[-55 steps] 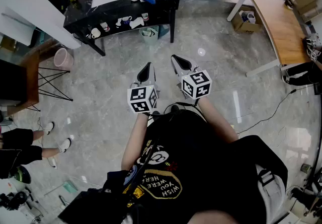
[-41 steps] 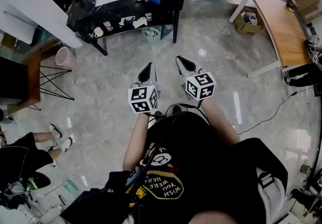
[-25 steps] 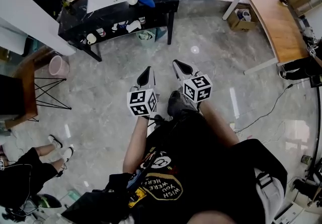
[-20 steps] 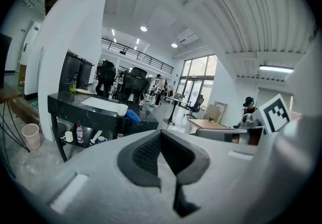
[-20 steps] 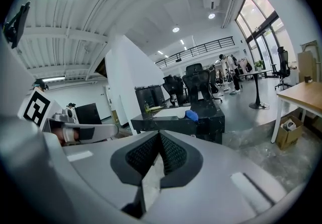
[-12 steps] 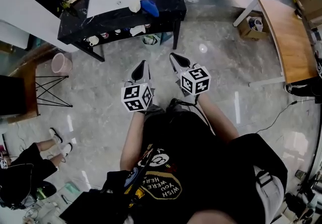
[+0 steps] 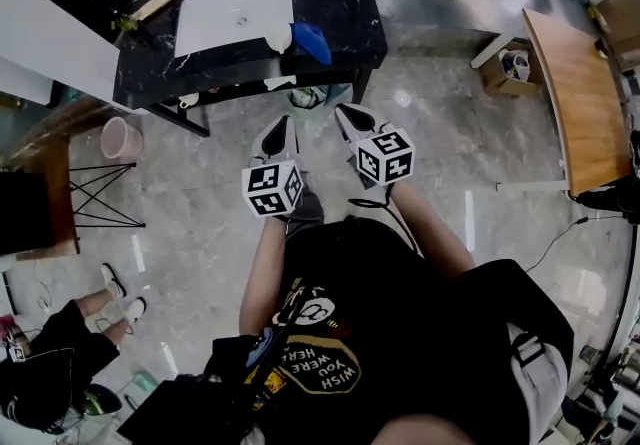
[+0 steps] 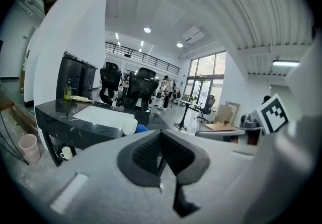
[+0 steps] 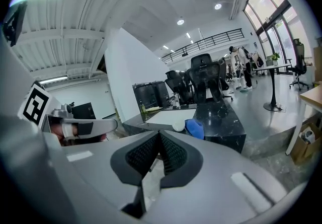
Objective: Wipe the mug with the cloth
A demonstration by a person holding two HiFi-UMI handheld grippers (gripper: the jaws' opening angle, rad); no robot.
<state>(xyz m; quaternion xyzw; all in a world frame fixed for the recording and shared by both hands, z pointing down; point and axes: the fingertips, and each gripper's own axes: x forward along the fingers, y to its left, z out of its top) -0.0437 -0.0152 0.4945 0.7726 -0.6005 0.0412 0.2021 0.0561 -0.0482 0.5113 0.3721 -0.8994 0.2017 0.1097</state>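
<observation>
Ahead, at the table's (image 7: pixel 345 3) front edge, the white mug (image 7: pixel 281 36) sits just beside the blue cloth (image 7: pixel 312 41). My left gripper (image 7: pixel 279 131) is nearer the mug than my right gripper (image 7: pixel 350 118); both are closed and empty.

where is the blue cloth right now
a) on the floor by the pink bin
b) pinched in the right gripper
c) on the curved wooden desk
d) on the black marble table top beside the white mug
d: the blue cloth lies on the black marble table top right beside the white mug, while the right gripper is shut with nothing in it.
</observation>
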